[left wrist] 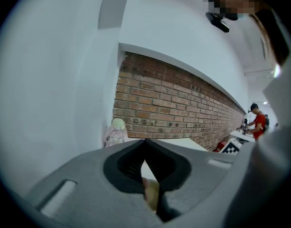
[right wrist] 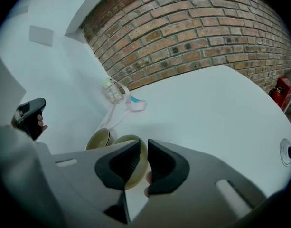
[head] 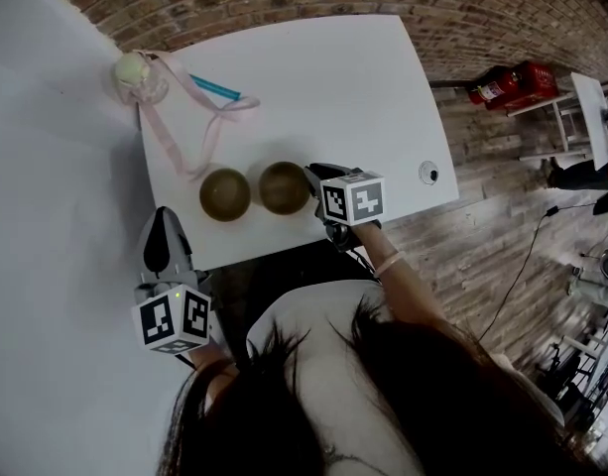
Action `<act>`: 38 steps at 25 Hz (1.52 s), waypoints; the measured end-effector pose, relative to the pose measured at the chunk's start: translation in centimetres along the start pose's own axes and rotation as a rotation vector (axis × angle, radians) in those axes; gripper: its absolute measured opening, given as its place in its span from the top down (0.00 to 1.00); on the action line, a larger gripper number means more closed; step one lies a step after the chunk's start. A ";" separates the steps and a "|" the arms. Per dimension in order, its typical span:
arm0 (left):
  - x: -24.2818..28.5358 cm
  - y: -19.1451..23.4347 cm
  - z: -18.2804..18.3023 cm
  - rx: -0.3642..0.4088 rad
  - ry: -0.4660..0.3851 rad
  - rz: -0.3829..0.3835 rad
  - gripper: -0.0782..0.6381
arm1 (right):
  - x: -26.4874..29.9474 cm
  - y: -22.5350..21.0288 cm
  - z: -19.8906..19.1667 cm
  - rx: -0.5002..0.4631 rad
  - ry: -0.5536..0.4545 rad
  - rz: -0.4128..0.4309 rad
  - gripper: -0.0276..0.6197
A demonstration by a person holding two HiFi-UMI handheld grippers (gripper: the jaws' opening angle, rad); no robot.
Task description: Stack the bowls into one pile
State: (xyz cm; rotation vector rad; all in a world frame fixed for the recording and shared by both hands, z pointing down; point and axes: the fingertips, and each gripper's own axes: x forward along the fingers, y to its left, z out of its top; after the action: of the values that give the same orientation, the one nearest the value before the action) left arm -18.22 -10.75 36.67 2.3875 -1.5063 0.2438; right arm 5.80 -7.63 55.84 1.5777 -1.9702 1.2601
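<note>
Two olive-brown bowls stand side by side near the front edge of the white table (head: pixel 333 77): the left bowl (head: pixel 225 194) (right wrist: pixel 98 139) and the right bowl (head: pixel 285 187) (right wrist: pixel 136 177). My right gripper (head: pixel 311 174) (right wrist: pixel 141 144) is at the right bowl's right rim, its jaws shut on the bowl's wall. My left gripper (head: pixel 163 216) (left wrist: pixel 144 144) hangs off the table's left front corner, shut and holding nothing. A sliver of a bowl (left wrist: pixel 152 194) shows under its jaws.
At the table's far left corner a clear bottle with a pale green cap (head: pixel 135 72) lies with a pink ribbon (head: pixel 180 132) and a blue stick (head: pixel 216 87). A cable hole (head: pixel 428 174) sits near the right edge. A brick wall runs behind, with red extinguishers (head: pixel 512 85) on the floor.
</note>
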 end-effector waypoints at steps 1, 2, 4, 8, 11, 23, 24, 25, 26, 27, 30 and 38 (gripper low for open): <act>0.1 -0.1 -0.1 0.001 0.003 -0.004 0.89 | 0.0 -0.1 -0.2 0.001 0.003 0.000 0.88; 0.1 -0.3 -0.1 0.001 0.007 -0.007 0.89 | -0.1 -0.1 -0.3 0.003 0.006 0.000 0.87; 0.3 -0.5 -0.3 0.002 0.015 -0.014 0.89 | -0.1 -0.2 -0.6 0.008 0.013 0.001 0.87; 0.5 -0.6 -0.7 0.004 0.029 -0.022 0.89 | 0.1 -0.2 -1.3 0.016 0.027 0.007 0.86; 0.7 -0.7 -0.9 0.005 0.041 -0.026 0.89 | 0.3 -0.2 -1.8 0.022 0.041 0.009 0.85; 1.8 -0.6 -2.0 0.013 0.083 -0.041 0.89 | 1.4 -0.5 -3.3 0.050 0.073 0.005 0.84; 1.8 -0.6 -2.1 0.011 0.085 -0.040 0.89 | 1.5 -0.6 -3.4 0.052 0.075 0.005 0.84; 1.9 -0.5 -2.1 0.007 0.085 -0.038 0.89 | 1.6 -0.6 -3.4 0.055 0.077 0.004 0.84; 2.0 -0.5 -2.1 0.002 0.084 -0.036 0.89 | 1.7 -0.7 -3.5 0.056 0.079 0.004 0.84; 2.0 -0.5 -2.1 -0.002 0.084 -0.034 0.89 | 1.8 -0.7 -3.5 0.057 0.081 0.003 0.84; 2.2 -0.3 -2.2 -0.004 0.088 -0.031 0.89 | 2.0 -0.8 -3.6 0.062 0.087 0.002 0.85; 2.7 -0.2 -2.0 0.003 0.090 -0.029 0.89 | 2.4 -1.1 -3.3 0.061 0.091 -0.007 0.91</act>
State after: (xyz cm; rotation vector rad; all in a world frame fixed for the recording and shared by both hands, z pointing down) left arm -16.85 -12.28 39.31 2.3661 -1.4311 0.3424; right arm 5.06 -6.50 59.84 1.5249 -1.8860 1.3761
